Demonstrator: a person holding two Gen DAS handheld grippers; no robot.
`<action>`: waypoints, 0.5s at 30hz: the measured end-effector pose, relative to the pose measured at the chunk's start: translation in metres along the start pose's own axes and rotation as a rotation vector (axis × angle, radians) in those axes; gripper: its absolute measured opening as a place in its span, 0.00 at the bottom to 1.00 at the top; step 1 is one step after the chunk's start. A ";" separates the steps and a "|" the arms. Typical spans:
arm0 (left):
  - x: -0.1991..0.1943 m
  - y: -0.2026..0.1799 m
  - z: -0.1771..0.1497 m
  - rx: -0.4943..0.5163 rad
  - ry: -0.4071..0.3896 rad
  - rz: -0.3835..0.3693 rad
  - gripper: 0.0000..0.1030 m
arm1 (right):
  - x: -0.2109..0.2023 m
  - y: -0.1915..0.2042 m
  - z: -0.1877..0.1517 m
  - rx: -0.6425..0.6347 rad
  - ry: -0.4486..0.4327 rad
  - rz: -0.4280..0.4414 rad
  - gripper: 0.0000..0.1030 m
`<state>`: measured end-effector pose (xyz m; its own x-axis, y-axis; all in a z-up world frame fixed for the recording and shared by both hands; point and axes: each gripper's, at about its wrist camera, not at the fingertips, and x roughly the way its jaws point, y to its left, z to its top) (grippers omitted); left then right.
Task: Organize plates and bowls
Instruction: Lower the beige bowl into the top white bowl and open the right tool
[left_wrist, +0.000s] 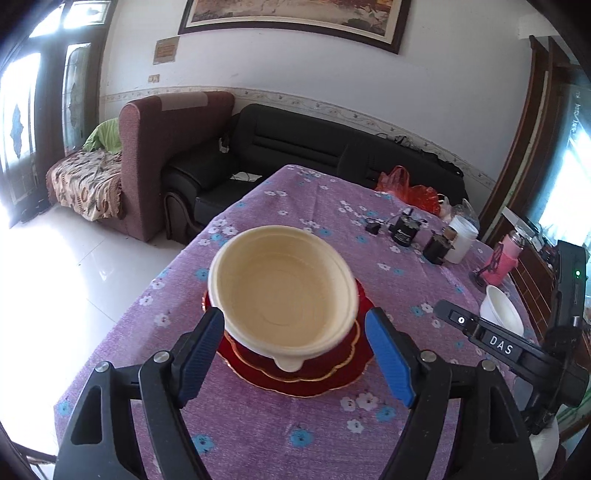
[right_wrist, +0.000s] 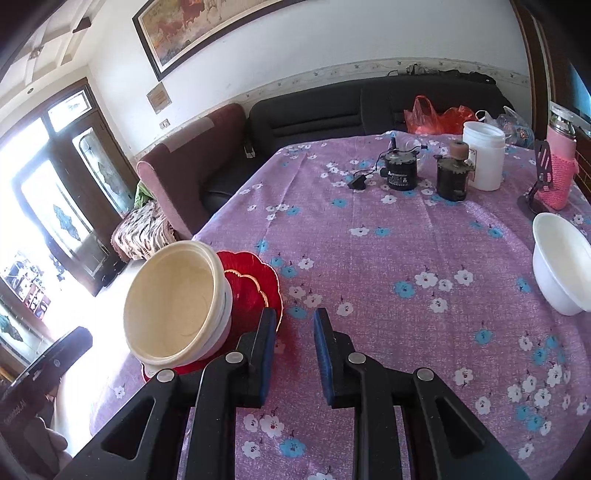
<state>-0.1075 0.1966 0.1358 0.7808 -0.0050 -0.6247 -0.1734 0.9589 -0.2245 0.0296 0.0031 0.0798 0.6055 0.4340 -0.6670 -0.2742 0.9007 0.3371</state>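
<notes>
The left hand-held gripper (left_wrist: 295, 354) gapes wide around the cream round plastic bowl (left_wrist: 282, 291) sitting on stacked red scalloped plates (left_wrist: 343, 373); the right hand-held gripper (right_wrist: 295, 354) hangs narrowly parted, empty. An off-centre squeeze could tip the bowl.

Wide open stretch of purple flowered tablecloth (right_wrist: 388, 280) through the middle, nothing standing on it. On its left edge, the cream plastic bowl (right_wrist: 173, 306) sits stacked on scalloped red plates with gold trim (right_wrist: 255, 284), filling that side. Right edge blocked by a white bowl (right_wrist: 561, 262). At the far end a row crowds the way: two black cylindrical motors (right_wrist: 400, 171), a white plastic jar (right_wrist: 484, 155), a pink knitted bottle (right_wrist: 559, 166). Between that row and the white bowl, a bare lane. Bare cloth runs in front of the red plates too.
</notes>
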 end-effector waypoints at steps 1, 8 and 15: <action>-0.001 -0.005 -0.003 0.000 0.005 -0.012 0.77 | -0.005 -0.002 -0.002 -0.004 -0.006 0.005 0.33; 0.002 -0.033 -0.023 0.030 0.050 -0.046 0.77 | -0.029 -0.037 -0.054 -0.008 0.013 -0.039 0.46; 0.004 -0.082 -0.040 0.075 0.092 -0.137 0.77 | -0.073 -0.140 -0.076 0.169 0.005 -0.176 0.45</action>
<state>-0.1138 0.1066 0.1221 0.7355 -0.1593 -0.6585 -0.0212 0.9661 -0.2574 -0.0326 -0.1533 0.0307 0.6293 0.2712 -0.7283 -0.0357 0.9462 0.3215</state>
